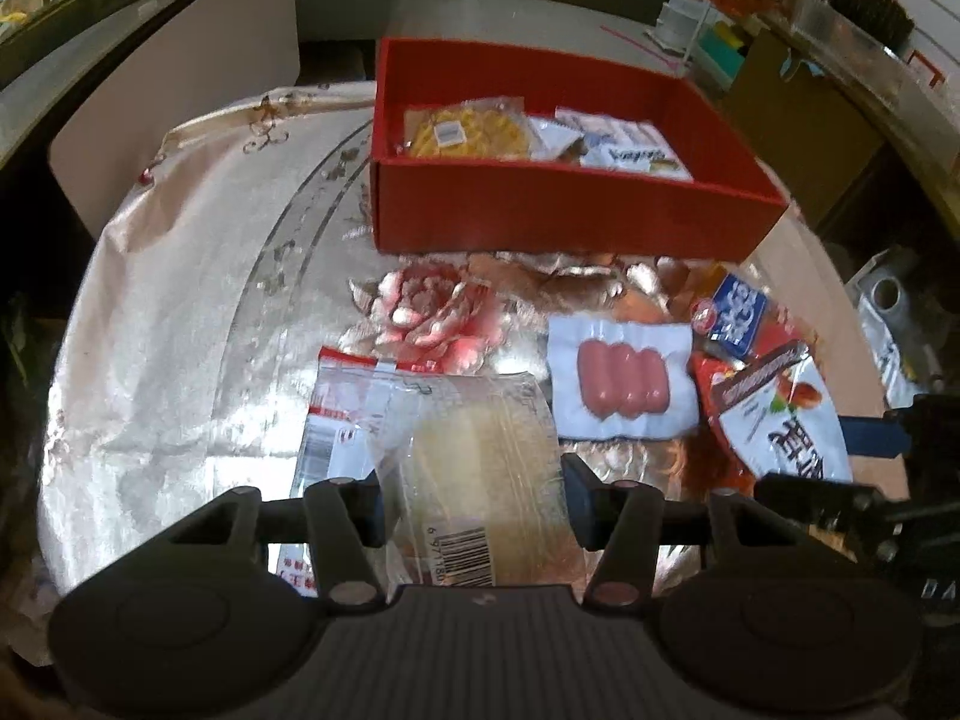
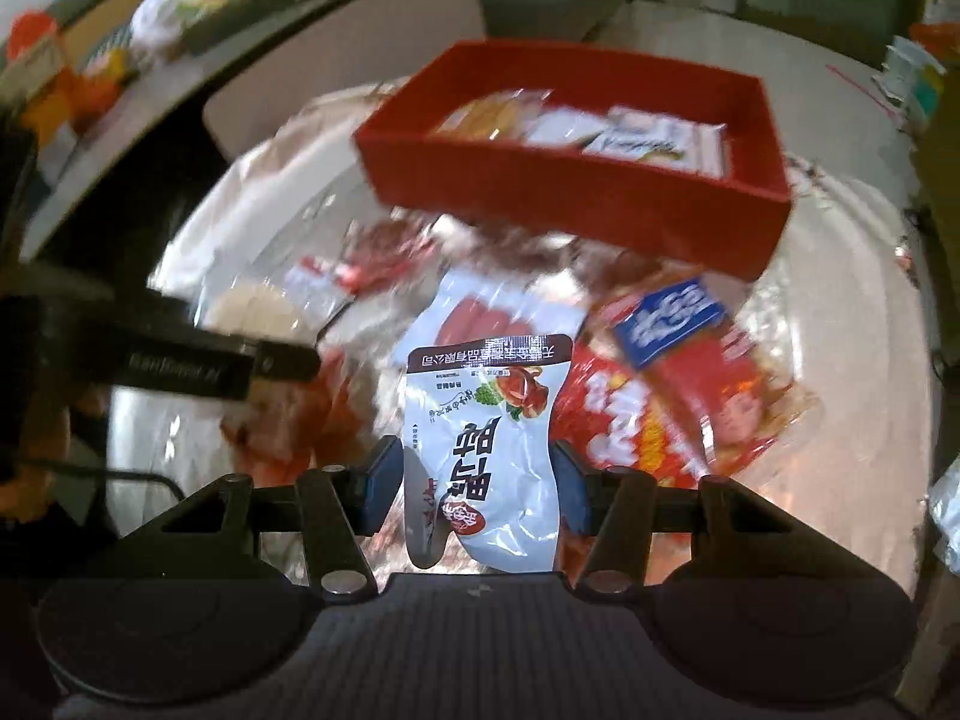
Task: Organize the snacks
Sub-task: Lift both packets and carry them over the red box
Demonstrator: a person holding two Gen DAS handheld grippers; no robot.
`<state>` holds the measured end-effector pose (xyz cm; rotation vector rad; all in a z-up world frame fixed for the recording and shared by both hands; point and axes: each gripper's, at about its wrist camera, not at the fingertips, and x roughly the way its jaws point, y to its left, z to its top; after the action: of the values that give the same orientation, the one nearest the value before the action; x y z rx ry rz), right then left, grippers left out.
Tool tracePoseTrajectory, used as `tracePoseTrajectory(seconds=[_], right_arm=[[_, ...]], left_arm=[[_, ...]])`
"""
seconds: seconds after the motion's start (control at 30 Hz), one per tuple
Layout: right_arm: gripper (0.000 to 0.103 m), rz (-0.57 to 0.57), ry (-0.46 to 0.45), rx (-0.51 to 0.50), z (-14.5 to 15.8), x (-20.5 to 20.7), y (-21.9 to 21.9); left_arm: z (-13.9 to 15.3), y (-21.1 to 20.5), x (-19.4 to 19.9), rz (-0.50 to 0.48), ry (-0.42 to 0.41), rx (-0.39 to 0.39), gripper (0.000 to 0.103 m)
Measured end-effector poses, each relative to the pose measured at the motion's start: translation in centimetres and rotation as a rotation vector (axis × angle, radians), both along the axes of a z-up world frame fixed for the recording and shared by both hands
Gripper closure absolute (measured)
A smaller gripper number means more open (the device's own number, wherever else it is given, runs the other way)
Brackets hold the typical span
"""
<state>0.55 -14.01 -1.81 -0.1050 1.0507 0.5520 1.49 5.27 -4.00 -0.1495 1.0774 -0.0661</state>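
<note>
Left tongs (image 1: 474, 501): closed on the clear bread packet (image 1: 480, 480); both blue pads press its sides, barcode end nearest you.
Right tongs (image 2: 474, 489): closed on the white pouch (image 2: 486, 450); the pouch stands up between the pads, its printed top pointing away from you.
Red box (image 1: 570, 210): ahead of both tongs, across the patterned tablecloth (image 1: 180, 330); it already holds a yellow snack bag (image 1: 468, 132) and pale packets (image 1: 630, 147) along its far side.
Sausage pack (image 1: 624, 381): flat on the cloth, just ahead and right of your left tongs; in the right view, beyond the pouch's top edge.
Blue packet (image 2: 666, 315): ahead and right of your right tongs, lying on a red snack bag (image 2: 678, 414).
Step in hand: by the look of it, both picks are made and the carry to the box begins; the right view is smeared, so its background detail is unreliable.
Next move: bring each load forward and clear of the near wall of the box, then release over the bare floor at its near side, one hand at a time so your tongs do not meet.
Risk: the bread packet is soft and slippery, and may sag or slide out.
</note>
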Motion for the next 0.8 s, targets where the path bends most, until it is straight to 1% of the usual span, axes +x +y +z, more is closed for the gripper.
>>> tracePoseTrajectory(seconds=[0.27, 0.57, 0.8], right_arm=[[0.042, -0.056, -0.048, 0.055, 1.9, 1.5, -1.0], [0.042, -0.102, -0.107, 0.122, 4.4, 3.8, -1.2], [0.042, -0.144, -0.155, 0.176, 5.9, 6.4, -1.4]], left_arm=[[1.8, 0.1, 1.2, 0.018, -0.059, -0.019, 0.057], [4.5, -0.1, 3.6, 0.033, -0.154, -0.042, 0.057], [5.5, -0.1, 6.0, 0.048, -0.185, -0.055, 0.057]])
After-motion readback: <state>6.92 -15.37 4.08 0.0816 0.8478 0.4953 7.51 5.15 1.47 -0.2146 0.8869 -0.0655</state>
